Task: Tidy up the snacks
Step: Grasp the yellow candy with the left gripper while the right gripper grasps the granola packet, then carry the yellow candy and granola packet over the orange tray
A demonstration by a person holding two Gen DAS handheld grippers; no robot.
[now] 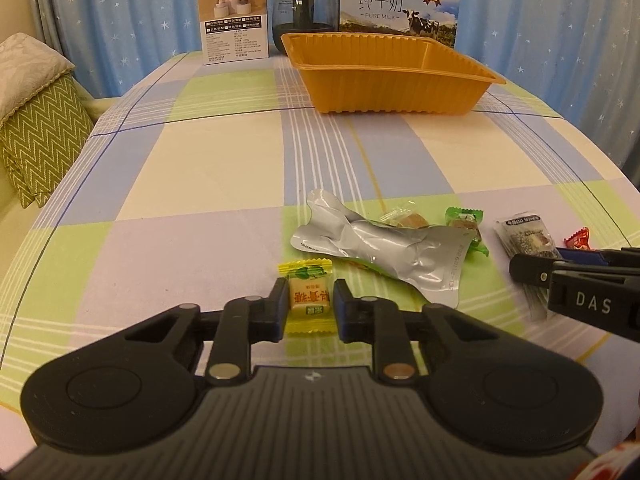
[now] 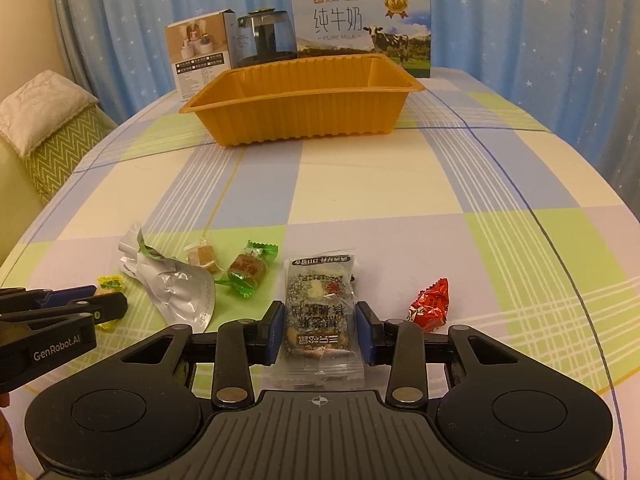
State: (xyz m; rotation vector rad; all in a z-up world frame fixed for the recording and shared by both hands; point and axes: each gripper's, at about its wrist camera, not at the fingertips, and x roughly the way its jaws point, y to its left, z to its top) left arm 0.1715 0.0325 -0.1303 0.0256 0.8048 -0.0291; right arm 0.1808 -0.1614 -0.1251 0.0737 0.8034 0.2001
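**Both grippers set around snacks, tray waiting at the far end**

I see the checked tablecloth (image 1: 200, 160) filling both views. At upper centre sits the orange tray (image 2: 304, 120), with the milk carton (image 2: 362, 26), a dark glass jar (image 2: 264, 38) and a small white box (image 1: 234, 18) behind it.

Lower centre in the left wrist view, my left gripper (image 1: 311, 306) has its jaws apart, flanking the yellow candy (image 1: 309, 300); I cannot tell if the pads touch it. Just right lies the crumpled silver pouch (image 1: 384, 246).

In the right wrist view, my right gripper (image 2: 320, 330) stands apart on either side of the clear-wrapped sesame bar (image 2: 320, 312). The green-wrapped candy (image 2: 248, 268) lies left of it, the red candy (image 2: 430, 306) right.
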